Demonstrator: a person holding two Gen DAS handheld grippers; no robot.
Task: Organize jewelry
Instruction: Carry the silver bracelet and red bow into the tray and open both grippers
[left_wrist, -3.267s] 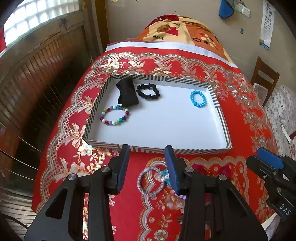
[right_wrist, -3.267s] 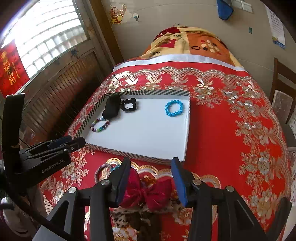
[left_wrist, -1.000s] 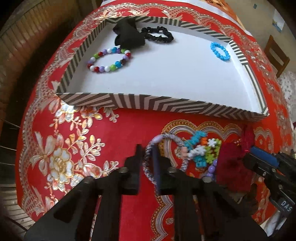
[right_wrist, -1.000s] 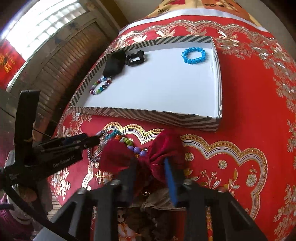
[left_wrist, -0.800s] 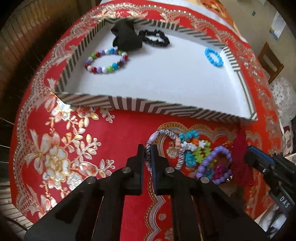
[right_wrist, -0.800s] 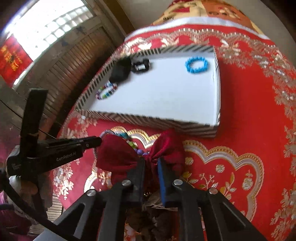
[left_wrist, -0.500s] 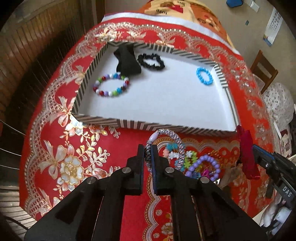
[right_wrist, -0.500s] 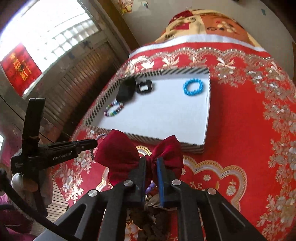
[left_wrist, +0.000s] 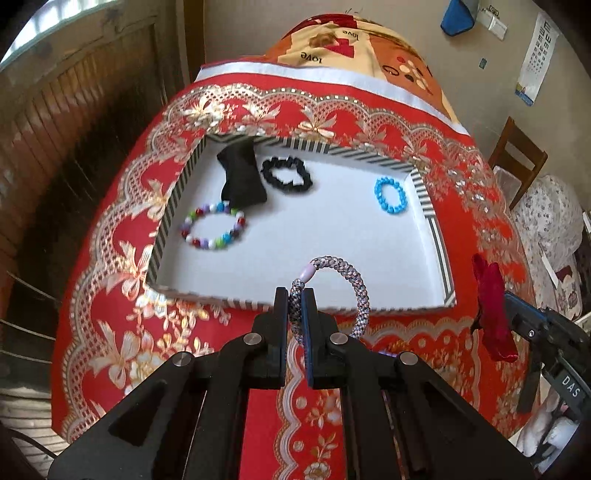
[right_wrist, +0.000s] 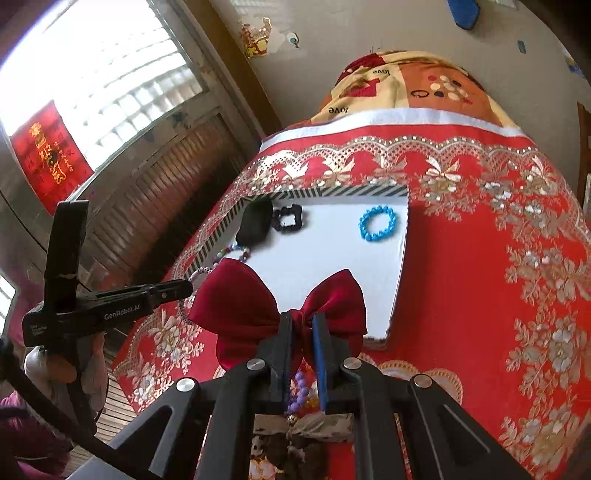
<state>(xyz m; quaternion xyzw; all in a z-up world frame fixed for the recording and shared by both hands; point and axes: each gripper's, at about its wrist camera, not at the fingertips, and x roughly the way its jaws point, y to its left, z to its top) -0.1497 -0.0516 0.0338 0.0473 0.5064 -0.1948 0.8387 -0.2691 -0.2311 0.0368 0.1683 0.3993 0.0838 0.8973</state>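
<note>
The left gripper (left_wrist: 295, 301) is closed tight on a braided gray bracelet (left_wrist: 334, 291), holding it upright in the air over the near edge of a white tray (left_wrist: 441, 258) with a striped rim. The right gripper (right_wrist: 303, 325) is pinched around the knot of a dark red bow (right_wrist: 273, 299), lifted above the tray's near right corner. Inside the tray, a black bow (left_wrist: 240, 177) and a black scrunchie (left_wrist: 286, 174) lie at the far left, a bracelet of mixed colored beads (left_wrist: 214, 229) sits just near of them, and a blue bead bracelet (left_wrist: 389, 194) rests at the far right. The tray sits on a red cloth (left_wrist: 122, 258) with gold flowers; purple beads (right_wrist: 300, 387) lie on it beneath the right gripper.
</note>
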